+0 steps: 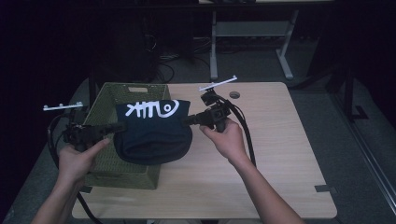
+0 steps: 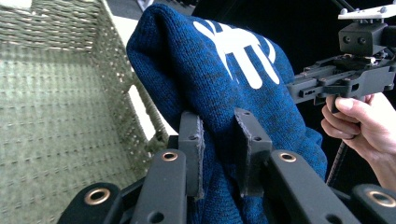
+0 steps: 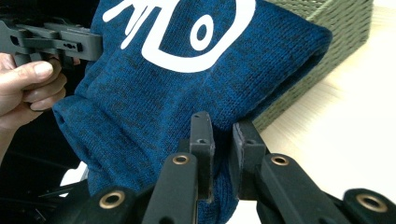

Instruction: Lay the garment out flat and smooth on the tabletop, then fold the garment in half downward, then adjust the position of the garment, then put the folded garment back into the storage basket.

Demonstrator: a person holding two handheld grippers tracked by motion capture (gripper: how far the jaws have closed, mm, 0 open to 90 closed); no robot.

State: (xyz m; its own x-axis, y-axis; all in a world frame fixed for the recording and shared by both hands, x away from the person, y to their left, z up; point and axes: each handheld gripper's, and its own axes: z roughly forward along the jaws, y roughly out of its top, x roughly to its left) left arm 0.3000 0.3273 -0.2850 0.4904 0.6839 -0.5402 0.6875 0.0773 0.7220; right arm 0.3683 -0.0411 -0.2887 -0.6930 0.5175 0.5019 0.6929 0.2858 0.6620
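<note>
Item: folded blue knit garment with white fish-bone print, hanging between two grippers above the near right part of a green woven basket.

Left gripper is clamping the garment's edge at 9 o'clock; right gripper is clamping the opposite edge at 3 o'clock. Gripping both sides is likely keeping the fold intact and the bundle level for lowering into the basket.

Basket is sitting at the wooden surface's 9 o'clock side.

A light wooden table carries the load — on its left part stands a green woven basket, seemingly overhanging the left edge, though the dim view hides that edge.
</note>
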